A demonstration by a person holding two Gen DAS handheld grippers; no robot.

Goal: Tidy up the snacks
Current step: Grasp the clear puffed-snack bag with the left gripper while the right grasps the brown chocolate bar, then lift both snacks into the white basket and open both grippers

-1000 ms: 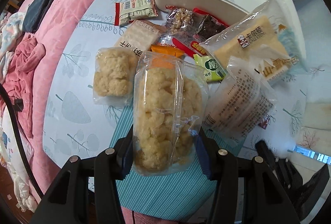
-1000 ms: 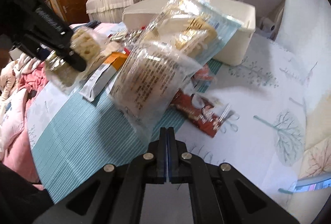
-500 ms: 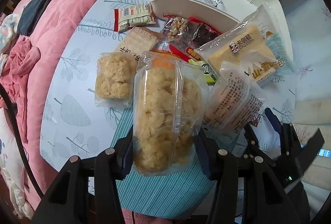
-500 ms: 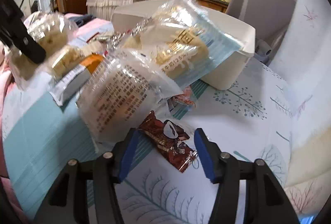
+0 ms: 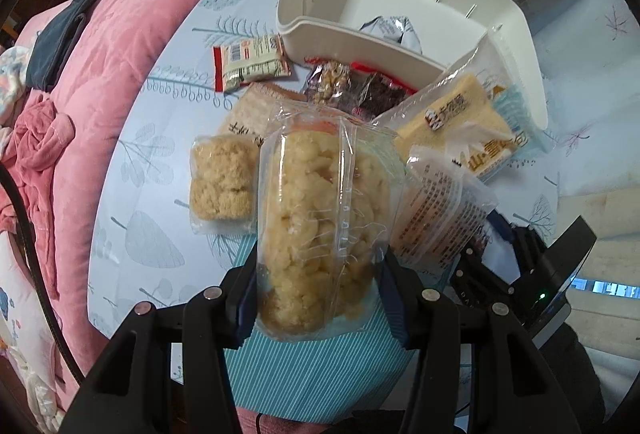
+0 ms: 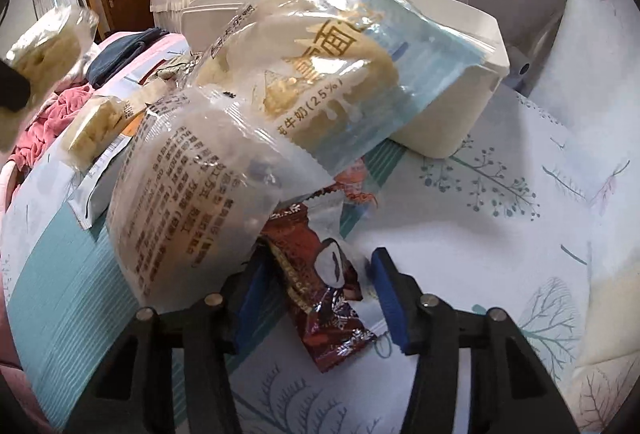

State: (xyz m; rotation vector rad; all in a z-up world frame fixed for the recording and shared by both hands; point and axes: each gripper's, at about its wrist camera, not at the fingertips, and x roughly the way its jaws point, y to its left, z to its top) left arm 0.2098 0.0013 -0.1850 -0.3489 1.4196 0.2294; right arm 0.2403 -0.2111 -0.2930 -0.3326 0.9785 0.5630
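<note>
My left gripper is shut on a clear bag of puffed rice cakes and holds it above the table. A white bin stands at the back with a silver packet inside. My right gripper is open, its fingers either side of a dark red chocolate wrapper lying on the cloth. A clear printed bread bag and a blue cake bag lean just beyond it. The right gripper also shows in the left wrist view.
Several more snacks lie in front of the bin: a red-edged packet, a nut bar, a second rice cake pack. A pink quilt lies left. The table's edge is near me.
My right gripper has opened and moved forward, so its fingers now flank the chocolate wrapper. My left gripper has kept hold of the rice cake bag and lifted it slightly.
</note>
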